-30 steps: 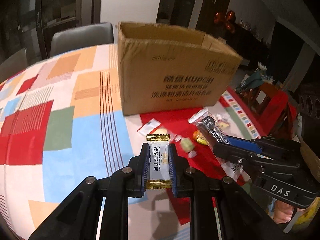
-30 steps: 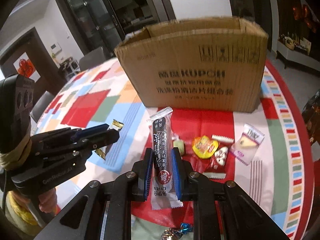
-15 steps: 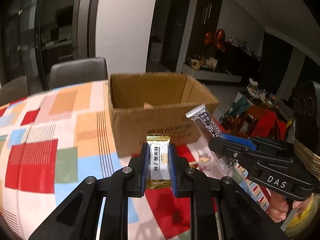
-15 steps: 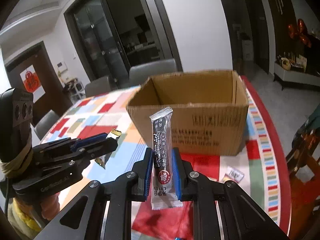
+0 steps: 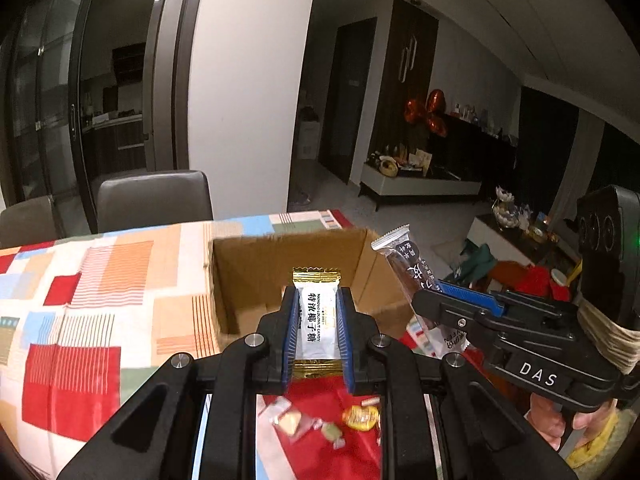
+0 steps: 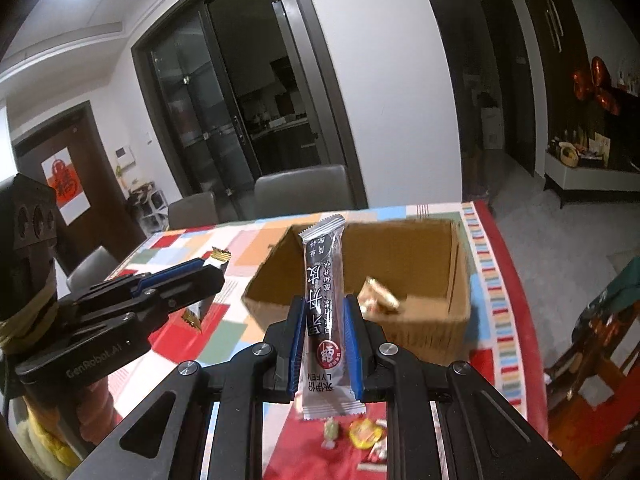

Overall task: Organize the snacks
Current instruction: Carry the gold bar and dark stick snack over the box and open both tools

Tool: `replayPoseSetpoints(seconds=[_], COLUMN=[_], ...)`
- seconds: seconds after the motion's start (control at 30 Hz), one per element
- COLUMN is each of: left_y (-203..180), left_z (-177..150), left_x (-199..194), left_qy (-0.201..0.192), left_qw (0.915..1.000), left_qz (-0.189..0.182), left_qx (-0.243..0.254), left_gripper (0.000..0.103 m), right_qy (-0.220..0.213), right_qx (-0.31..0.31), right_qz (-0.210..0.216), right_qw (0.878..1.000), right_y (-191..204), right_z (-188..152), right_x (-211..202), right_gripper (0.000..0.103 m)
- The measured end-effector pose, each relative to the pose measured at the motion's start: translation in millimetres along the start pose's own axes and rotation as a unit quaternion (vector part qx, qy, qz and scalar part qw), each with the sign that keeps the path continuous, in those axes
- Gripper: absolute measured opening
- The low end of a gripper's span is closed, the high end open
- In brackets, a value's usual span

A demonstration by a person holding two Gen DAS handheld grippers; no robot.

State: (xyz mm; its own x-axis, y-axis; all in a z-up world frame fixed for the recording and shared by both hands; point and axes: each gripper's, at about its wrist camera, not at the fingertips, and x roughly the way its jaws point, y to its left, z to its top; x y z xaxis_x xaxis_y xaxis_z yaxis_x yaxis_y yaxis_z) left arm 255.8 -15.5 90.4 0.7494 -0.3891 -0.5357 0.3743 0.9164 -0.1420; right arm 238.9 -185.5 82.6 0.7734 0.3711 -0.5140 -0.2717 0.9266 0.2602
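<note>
My left gripper [image 5: 317,316] is shut on a white candy packet with gold ends [image 5: 317,312], held upright above the near wall of the open cardboard box [image 5: 256,280]. My right gripper [image 6: 323,320] is shut on a long dark snack bar [image 6: 323,276], also upright in front of the same box [image 6: 424,332]. A gold-wrapped snack [image 6: 378,300] lies inside the box. Each gripper shows in the other's view: the right gripper [image 5: 424,304] at the right with the dark snack bar [image 5: 404,264], the left gripper [image 6: 208,276] at the left.
Loose candies [image 5: 320,424] lie on the red part of the patchwork tablecloth [image 5: 80,320] below the grippers; more candies [image 6: 364,436] show under the right gripper. Grey chairs [image 5: 154,196] stand at the table's far side. A hand [image 5: 552,420] grips the right handle.
Both grippers have risen with their snacks and tilted up; the box, first seen from the side, now shows its inside from above. Both grips are unchanged.
</note>
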Motion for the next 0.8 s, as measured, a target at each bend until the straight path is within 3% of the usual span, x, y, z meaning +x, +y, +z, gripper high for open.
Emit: replayPoseSetpoints(seconds=[0.3,0.67,0.77,0.8], left_y=[5.0,19.2,20.7,20.9], left_z=[28.2,32.4,30.1,28.9], left_x=[33.9,75.4,77.5,76.5], left_qy=[0.016,0.049,0.044,0.041], left_qw=[0.9997,0.9976,0.9975,0.9976], left_qz=[-0.004,0.000,0.018,0.024], left_qx=[-0.021,-0.049,-0.052,-0.051], left_gripper=[0.019,0.021,0.041,0.048], right_qy=[0.008,0.025,0.034,0.035], right_qx=[0.005,0.013,0.012,0.012], right_qz=[-0.001,-0.017,-0.032,-0.036], right_qw=[1.000,0.999,0.999,0.999], right_y=[-16.9,-35.9,-40.8,-42.3], right_z=[27.3,41.2,38.9,38.5], right_x=[24.5,62.5,70.8,71.4], right_gripper=[0.020,0.020,0.022,0.033])
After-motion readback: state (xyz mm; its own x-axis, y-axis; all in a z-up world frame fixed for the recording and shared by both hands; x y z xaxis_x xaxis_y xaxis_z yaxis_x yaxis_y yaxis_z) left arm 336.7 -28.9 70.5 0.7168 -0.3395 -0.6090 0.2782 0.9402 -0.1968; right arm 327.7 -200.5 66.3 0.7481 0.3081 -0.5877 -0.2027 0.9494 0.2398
